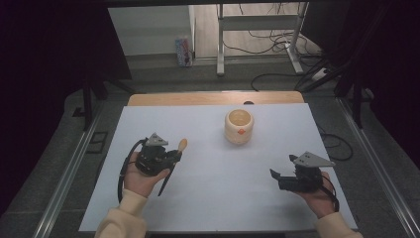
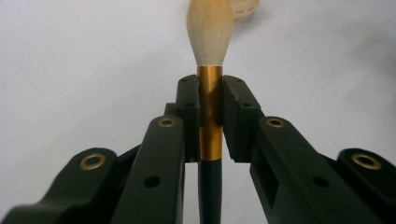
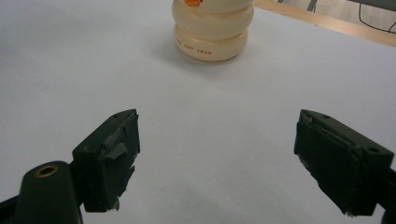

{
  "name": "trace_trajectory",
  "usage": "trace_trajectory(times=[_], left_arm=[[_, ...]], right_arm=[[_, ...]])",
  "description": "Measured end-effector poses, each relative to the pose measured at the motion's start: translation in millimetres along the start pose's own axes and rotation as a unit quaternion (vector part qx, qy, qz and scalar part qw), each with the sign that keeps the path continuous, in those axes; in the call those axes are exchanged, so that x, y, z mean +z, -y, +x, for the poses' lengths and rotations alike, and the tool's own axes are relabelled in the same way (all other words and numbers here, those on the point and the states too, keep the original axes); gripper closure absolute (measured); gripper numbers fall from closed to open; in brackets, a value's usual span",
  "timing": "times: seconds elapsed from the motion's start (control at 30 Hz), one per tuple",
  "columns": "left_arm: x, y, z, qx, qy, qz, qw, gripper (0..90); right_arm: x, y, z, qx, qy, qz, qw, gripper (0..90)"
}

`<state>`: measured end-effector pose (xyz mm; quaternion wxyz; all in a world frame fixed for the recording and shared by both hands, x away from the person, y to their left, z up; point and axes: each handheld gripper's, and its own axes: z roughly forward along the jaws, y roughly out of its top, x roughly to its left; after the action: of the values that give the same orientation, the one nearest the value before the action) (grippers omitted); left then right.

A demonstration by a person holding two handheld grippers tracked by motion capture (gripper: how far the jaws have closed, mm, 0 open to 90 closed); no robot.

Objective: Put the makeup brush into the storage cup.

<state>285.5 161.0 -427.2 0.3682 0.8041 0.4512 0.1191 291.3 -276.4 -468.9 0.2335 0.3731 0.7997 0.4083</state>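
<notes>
The left gripper (image 2: 210, 100) is clenched on a calligraphy brush with a dark handle, a gold metal collar and a cream bristle tuft (image 2: 209, 116); its two black jaws press the gold collar from both sides, the tuft standing out beyond the jaw tips and the dark handle running back between the jaws. In the high view the left gripper (image 1: 174, 154) sits in the person's left hand (image 1: 141, 177) over the left part of the table, the brush (image 1: 173, 161) slanting with its tuft up toward the far side and its handle tip down toward the near edge. The right gripper (image 3: 217, 154) is released, its jaws spread wide with bare sheet between them; in the high view it (image 1: 274, 174) is held in the right hand (image 1: 317, 196) over the right part of the table, pointing left. Ahead of both, well apart from them, a cream-coloured, ribbed round ceramic pot with an orange mark on its side (image 1: 239, 126) stands upright on the white sheet covering the wooden table (image 1: 213, 183); the same pot (image 3: 212, 30) shows beyond the open jaws in the right gripper view.
</notes>
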Motion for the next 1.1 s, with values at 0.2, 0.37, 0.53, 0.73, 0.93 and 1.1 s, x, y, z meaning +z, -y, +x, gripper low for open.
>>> trace_trajectory(times=[0.2, 0.37, 0.53, 0.73, 0.93, 1.1], left_arm=[[-0.1, -1.4, -1.8, -0.001, 0.005, -0.006, 1.0, 78.3], [0.1, -2.6, -2.3, -0.003, 0.018, -0.012, 0.9998, 78.3], [0.3, -3.2, -3.3, -0.003, 0.023, -0.017, 0.9996, 78.3], [-0.4, -4.1, -4.1, -0.003, 0.031, -0.026, 0.9992, 78.3], [-0.4, -5.9, -6.5, 0.001, 0.033, -0.032, 0.9989, 78.3], [0.1, -8.3, -7.6, 0.003, 0.039, -0.033, 0.9987, 78.3]], right_arm=[[2.6, -1.4, 4.4, -0.006, -0.006, -0.001, 1.0, 14.4], [5.1, -2.7, 8.6, -0.009, -0.011, 0.0, 0.9999, 14.4], [8.6, -3.6, 13.0, -0.014, -0.016, 0.003, 0.9998, 14.4], [11.1, -4.5, 16.3, -0.02, -0.018, 0.005, 0.9996, 14.7], [12.3, -5.4, 18.5, -0.021, -0.021, 0.004, 0.9995, 14.7], [14.7, -7.2, 23.5, -0.024, -0.031, 0.002, 0.9992, 14.7]])
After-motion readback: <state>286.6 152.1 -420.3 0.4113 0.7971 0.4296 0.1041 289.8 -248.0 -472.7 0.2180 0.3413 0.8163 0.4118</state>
